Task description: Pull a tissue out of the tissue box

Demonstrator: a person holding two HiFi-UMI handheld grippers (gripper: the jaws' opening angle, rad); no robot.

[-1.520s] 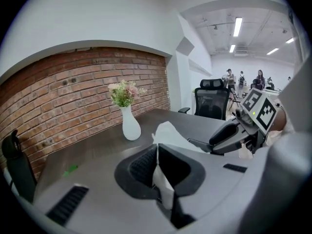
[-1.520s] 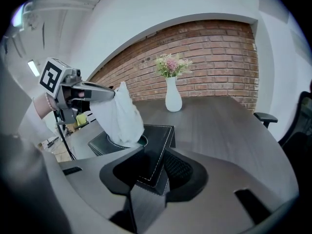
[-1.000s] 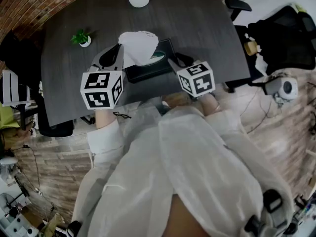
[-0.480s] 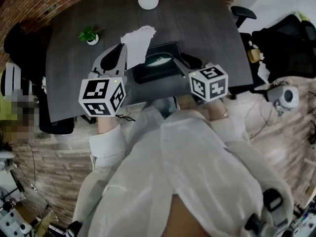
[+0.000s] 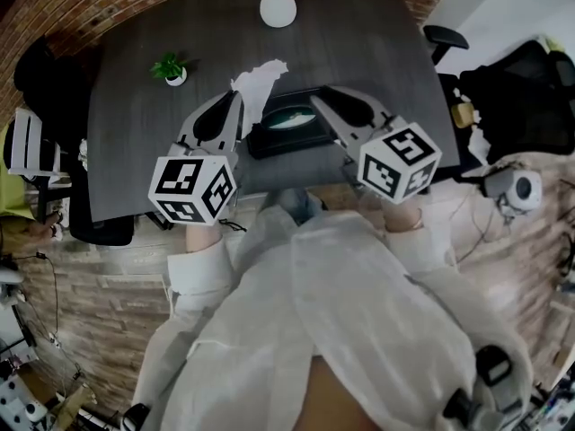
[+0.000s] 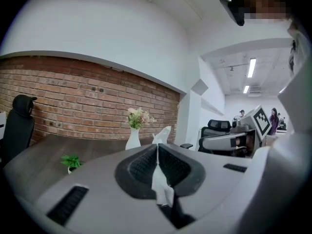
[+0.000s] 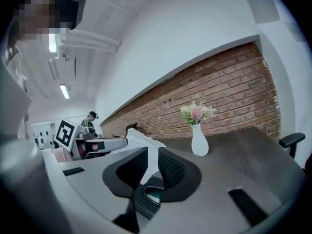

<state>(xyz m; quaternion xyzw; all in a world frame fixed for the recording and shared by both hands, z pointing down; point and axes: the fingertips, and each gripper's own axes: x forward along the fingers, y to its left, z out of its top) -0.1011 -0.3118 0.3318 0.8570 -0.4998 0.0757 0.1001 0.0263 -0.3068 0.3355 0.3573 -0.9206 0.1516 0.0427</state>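
Observation:
The black tissue box (image 5: 289, 135) lies on the dark table (image 5: 377, 43), with its oval slot facing up. My left gripper (image 5: 241, 99) is shut on a white tissue (image 5: 257, 86) that hangs free above the box's left end. In the left gripper view the tissue (image 6: 161, 182) is pinched between the pads of the left gripper (image 6: 157, 147). My right gripper (image 5: 317, 99) hovers over the box's right end. Its jaws are closing with nothing between them. Through the jaw gap of the right gripper (image 7: 152, 152), the box (image 7: 151, 200) shows below and the tissue (image 7: 141, 139) beyond.
A white vase with flowers (image 5: 278, 4) stands at the table's far edge, and a small potted plant (image 5: 171, 68) at the far left. Office chairs (image 5: 445, 36) stand off the table's right and left sides. A brick wall (image 6: 83, 106) runs behind.
Both grippers have risen from the box. The left one has lifted the tissue clear of the slot, and the right one has come up off the box with narrower jaws.

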